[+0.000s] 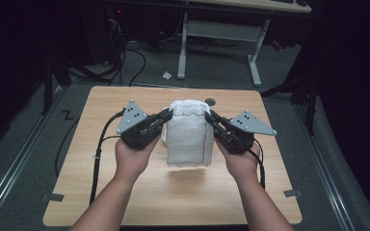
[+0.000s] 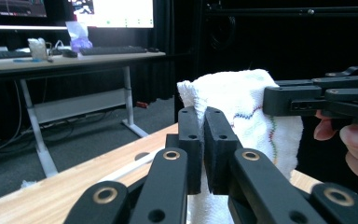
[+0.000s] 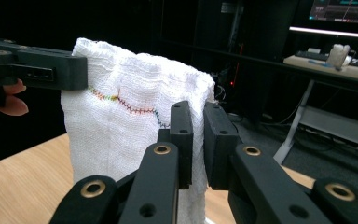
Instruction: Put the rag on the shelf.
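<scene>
The towel point(image 1: 188, 134) hangs above the bench point(image 1: 125, 192), its bottom edge free. Left tongs point(image 1: 166, 115) and right tongs point(image 1: 211, 117) each pinch a top corner. Bare wood lies all around.

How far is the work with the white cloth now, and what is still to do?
Done: both grippers have gripped the cloth, the left gripper at one top corner and the right gripper at the other. In hand: the cloth hangs between them, its lower edge above the table, with a shadow below. Left, probably: to fold it or lay it down flat; no neat fold lies on the table yet.
</scene>
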